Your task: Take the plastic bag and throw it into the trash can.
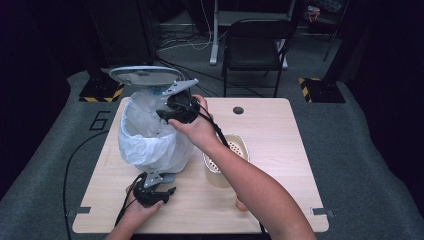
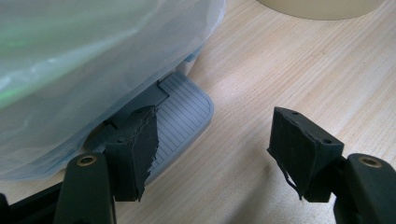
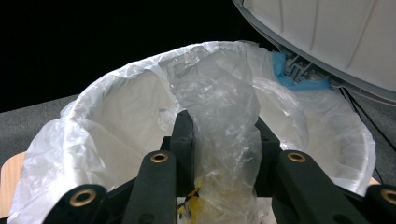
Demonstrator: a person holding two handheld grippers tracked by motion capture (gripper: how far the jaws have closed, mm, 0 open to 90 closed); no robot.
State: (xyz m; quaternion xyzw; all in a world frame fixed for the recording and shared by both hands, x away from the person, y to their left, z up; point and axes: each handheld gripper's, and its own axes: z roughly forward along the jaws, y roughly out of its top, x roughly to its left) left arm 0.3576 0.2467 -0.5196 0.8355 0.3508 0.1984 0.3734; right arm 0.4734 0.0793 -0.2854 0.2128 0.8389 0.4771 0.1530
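Meanwhile, right gripper (image 3: 219, 140) fingers clamp a crumpled plastic wrapper (image 3: 224, 140) over the lined bin (image 1: 150, 135); left gripper (image 2: 219, 149) fingers, apart, press its pedal (image 2: 180, 116). Next, likely release.

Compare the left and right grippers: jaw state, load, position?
The left gripper is open and holds nothing; the right gripper is shut on a crumpled clear plastic bag. The left sits low at the bin's grey pedal, one jaw over it; the right is raised over the lined bin. Both have black jaws.
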